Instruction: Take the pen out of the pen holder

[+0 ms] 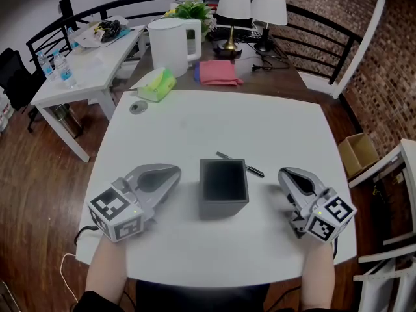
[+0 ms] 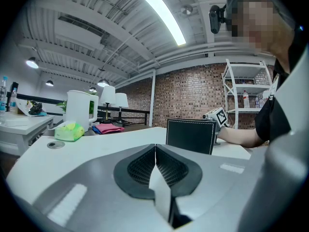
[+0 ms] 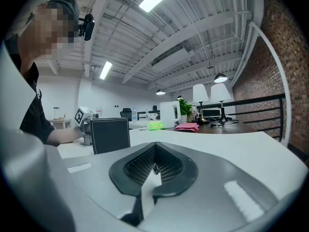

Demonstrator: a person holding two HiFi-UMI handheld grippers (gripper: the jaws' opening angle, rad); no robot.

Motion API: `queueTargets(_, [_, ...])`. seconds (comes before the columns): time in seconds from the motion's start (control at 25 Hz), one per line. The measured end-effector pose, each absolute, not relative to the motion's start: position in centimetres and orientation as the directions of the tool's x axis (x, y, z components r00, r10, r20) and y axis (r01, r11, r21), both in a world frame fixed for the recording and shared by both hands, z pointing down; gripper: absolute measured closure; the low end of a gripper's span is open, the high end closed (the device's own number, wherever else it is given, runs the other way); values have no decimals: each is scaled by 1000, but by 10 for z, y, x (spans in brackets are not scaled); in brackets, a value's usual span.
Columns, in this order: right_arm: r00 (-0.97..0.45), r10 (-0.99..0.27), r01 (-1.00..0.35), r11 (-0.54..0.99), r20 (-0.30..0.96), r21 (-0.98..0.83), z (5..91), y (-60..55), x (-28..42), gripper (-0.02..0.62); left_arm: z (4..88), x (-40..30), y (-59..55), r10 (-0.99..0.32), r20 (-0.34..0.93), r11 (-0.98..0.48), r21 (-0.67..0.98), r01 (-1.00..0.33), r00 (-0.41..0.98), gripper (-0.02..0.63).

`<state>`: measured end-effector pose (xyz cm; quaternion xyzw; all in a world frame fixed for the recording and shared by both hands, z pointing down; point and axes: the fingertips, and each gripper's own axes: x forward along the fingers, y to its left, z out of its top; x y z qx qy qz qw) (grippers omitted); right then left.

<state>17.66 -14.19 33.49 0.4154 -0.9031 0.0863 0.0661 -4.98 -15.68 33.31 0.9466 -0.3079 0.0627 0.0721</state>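
A square black pen holder (image 1: 223, 187) stands in the middle of the white table (image 1: 195, 122), and its inside looks dark and empty from above. A black pen (image 1: 240, 164) lies flat on the table just behind the holder's right rear corner. My left gripper (image 1: 170, 172) rests on the table left of the holder, its jaws shut on nothing. To the holder's right my right gripper (image 1: 288, 173) also rests shut and empty. The left gripper view has the holder (image 2: 191, 136) ahead of the closed jaws to the right. The right gripper view has it (image 3: 110, 135) ahead to the left.
At the far end a second table holds a white kettle (image 1: 170, 44), a green tissue pack (image 1: 156, 84), a pink cloth (image 1: 218, 72) and two lamps (image 1: 233, 12). A round cable grommet (image 1: 137, 106) sits at the white table's far left. A side table with bottles (image 1: 65, 67) stands left.
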Motion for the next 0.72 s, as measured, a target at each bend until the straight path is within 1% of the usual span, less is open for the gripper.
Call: queueTargets(0.72, [-648, -738, -760, 642, 188, -99, 336, -142, 176, 583, 335, -50, -157, -573, 164, -801, 94, -591, 803, 601])
